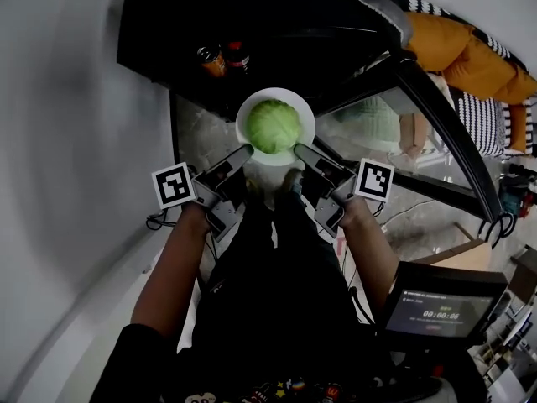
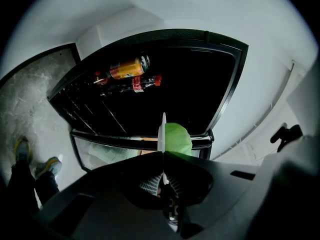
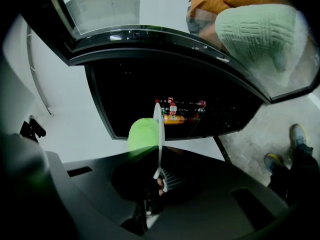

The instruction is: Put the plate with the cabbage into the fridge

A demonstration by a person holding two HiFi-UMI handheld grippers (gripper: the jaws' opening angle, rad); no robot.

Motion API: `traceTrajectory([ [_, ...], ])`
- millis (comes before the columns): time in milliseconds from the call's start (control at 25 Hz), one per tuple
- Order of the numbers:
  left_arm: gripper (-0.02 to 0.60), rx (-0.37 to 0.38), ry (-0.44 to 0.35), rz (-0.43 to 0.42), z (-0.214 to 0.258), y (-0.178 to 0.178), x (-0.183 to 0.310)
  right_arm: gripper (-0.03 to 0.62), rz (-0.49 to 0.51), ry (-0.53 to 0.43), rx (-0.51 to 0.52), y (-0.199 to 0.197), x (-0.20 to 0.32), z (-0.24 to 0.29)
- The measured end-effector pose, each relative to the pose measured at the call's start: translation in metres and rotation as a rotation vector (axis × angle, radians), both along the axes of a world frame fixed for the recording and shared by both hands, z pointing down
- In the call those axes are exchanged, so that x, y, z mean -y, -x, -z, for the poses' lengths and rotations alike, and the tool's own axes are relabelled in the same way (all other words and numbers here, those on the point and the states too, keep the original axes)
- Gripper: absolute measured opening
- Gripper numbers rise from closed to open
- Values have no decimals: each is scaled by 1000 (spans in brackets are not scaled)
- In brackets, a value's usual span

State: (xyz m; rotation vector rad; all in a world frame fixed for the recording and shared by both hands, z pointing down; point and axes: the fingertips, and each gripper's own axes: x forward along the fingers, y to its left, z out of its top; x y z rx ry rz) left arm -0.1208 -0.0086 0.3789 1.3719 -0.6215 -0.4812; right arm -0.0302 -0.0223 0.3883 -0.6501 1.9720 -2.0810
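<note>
A white plate [image 1: 295,107] carries a round green cabbage [image 1: 273,126] in the head view, held level in front of the dark open fridge [image 1: 277,32]. My left gripper [image 1: 249,151] is shut on the plate's near left rim, my right gripper [image 1: 296,150] on its near right rim. In the left gripper view the plate [image 2: 163,134] shows edge-on between the closed jaws, the cabbage [image 2: 178,139] to its right. The right gripper view shows the plate [image 3: 159,136] edge-on too, with the cabbage [image 3: 142,133] to its left.
Inside the fridge lie an orange can [image 1: 211,60] and a dark bottle with a red cap [image 1: 237,56]. The glass fridge door [image 1: 436,133] stands open at the right. A person's shoes [image 1: 289,180] stand on the floor below the plate. A small screen [image 1: 436,309] sits at lower right.
</note>
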Motion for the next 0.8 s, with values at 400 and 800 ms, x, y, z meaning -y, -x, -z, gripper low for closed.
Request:
traceTrajectory([
  [400, 9, 55, -5, -8, -1, 6, 3, 17, -28, -26, -1, -2, 4, 0],
  [800, 9, 17, -34, 3, 8, 1, 3, 17, -54, -37, 24, -1, 1, 6],
])
